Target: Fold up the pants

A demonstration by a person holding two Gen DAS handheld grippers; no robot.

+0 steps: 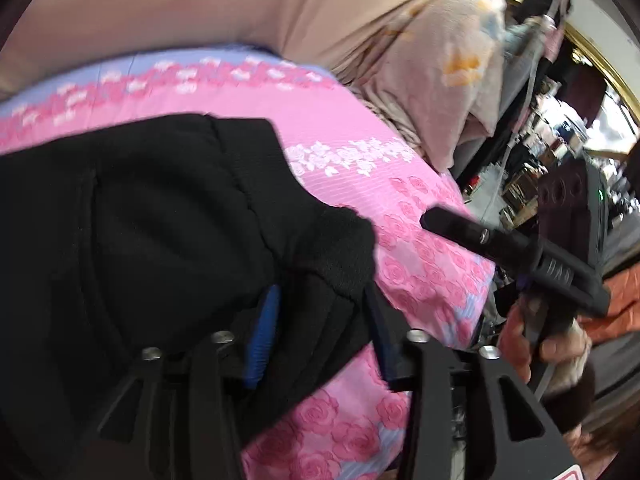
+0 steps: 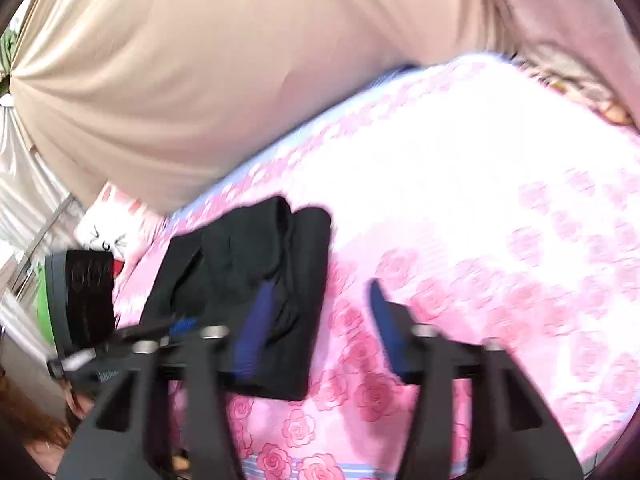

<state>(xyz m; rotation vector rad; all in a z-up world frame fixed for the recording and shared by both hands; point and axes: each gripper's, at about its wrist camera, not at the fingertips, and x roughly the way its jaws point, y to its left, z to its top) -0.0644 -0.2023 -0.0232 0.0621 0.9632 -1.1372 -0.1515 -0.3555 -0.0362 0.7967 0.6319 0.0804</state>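
The black pants lie bunched on a pink rose-print bedsheet. My left gripper has its blue-padded fingers apart, with a thick fold of the pants lying between and over them. In the right wrist view the pants lie folded in a narrow stack on the sheet. My right gripper is open just above the sheet, its left finger over the stack's right edge and its right finger over bare sheet. The right gripper also shows in the left wrist view.
A beige curtain hangs behind the bed. A floral pillow lies at the head of the bed. A white cat-face cushion sits at the far left. Cluttered shelves stand past the bed's edge.
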